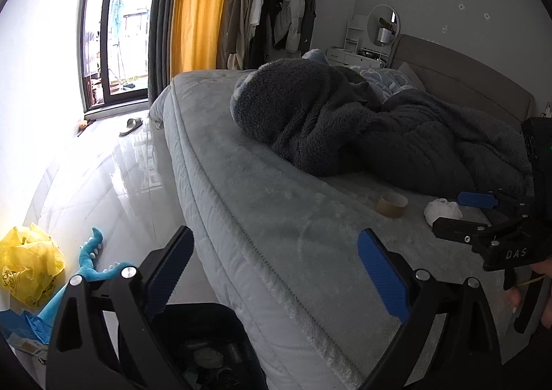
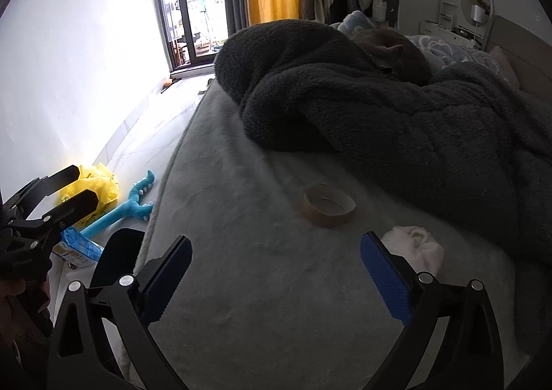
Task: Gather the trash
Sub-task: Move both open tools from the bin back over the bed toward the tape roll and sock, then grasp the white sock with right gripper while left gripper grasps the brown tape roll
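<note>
— How far along are we?

— Barely started. My right gripper (image 2: 276,272) and left gripper (image 1: 276,272) both gape wide, empty. The cardboard ring (image 2: 328,205) and white wad (image 2: 415,246) lie on the bed (image 2: 241,286), beside the dark blanket (image 2: 414,134).

— And the bin?

— The bin (image 1: 207,348) stands on glossy floor below my left jaws.

Your left gripper's black bin (image 1: 207,348) is cut off by the bottom edge, its contents too dark to identify. The blanket (image 2: 431,134) hides the bed's far side. The tissue wad (image 1: 442,211) sits partly behind your right gripper (image 1: 459,214).
</note>
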Available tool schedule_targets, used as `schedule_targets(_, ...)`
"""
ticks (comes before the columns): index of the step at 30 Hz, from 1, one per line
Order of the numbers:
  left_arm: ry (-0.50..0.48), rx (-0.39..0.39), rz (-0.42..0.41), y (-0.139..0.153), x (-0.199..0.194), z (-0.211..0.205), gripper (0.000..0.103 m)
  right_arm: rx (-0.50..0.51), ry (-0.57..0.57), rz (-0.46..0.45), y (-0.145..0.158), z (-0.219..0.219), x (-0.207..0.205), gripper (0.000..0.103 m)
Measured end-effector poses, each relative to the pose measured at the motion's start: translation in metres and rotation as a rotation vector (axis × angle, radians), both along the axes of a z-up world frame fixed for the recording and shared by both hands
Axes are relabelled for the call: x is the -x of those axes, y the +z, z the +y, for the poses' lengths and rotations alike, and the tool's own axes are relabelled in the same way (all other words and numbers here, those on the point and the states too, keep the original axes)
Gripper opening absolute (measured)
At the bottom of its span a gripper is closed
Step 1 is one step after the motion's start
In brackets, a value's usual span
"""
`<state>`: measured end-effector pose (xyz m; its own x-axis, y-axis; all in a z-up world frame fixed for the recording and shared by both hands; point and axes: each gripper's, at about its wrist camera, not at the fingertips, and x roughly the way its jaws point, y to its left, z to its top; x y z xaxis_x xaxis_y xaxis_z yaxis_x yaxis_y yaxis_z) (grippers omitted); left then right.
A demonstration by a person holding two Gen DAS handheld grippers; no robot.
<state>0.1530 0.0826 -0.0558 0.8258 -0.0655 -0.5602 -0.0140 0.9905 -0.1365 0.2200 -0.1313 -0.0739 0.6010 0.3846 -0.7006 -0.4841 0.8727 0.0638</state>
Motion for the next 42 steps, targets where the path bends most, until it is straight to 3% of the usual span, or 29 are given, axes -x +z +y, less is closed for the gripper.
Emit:
schedule_targets(9, -0.043, 0.060, -0.021, 0.004, -0.025, -0.033, 0.097, -0.027, -0.085, 0.008, -0.004, -0.048, -0.021, 0.099)
schedule_targets(16, -0.088, 0.016, 0.012, -0.005, -0.044, -0.050, 0.097, -0.008, -0.120, 0.034, -0.015, -0.059, -0.038, 0.099)
schedule_targets(31, -0.173, 0.040, 0.065, -0.021, -0.096, -0.083, 0.097, 0.011, -0.167, 0.117, -0.057, -0.084, -0.067, 0.099)
schedule_targets(35, -0.201, 0.049, 0.080, -0.027, -0.106, -0.099, 0.097, -0.024, -0.174, 0.171, -0.067, -0.094, -0.076, 0.099)
schedule_targets(42, -0.226, 0.035, 0.121, -0.038, -0.124, -0.127, 0.097, -0.046, -0.154, 0.183, -0.076, -0.103, -0.080, 0.096)
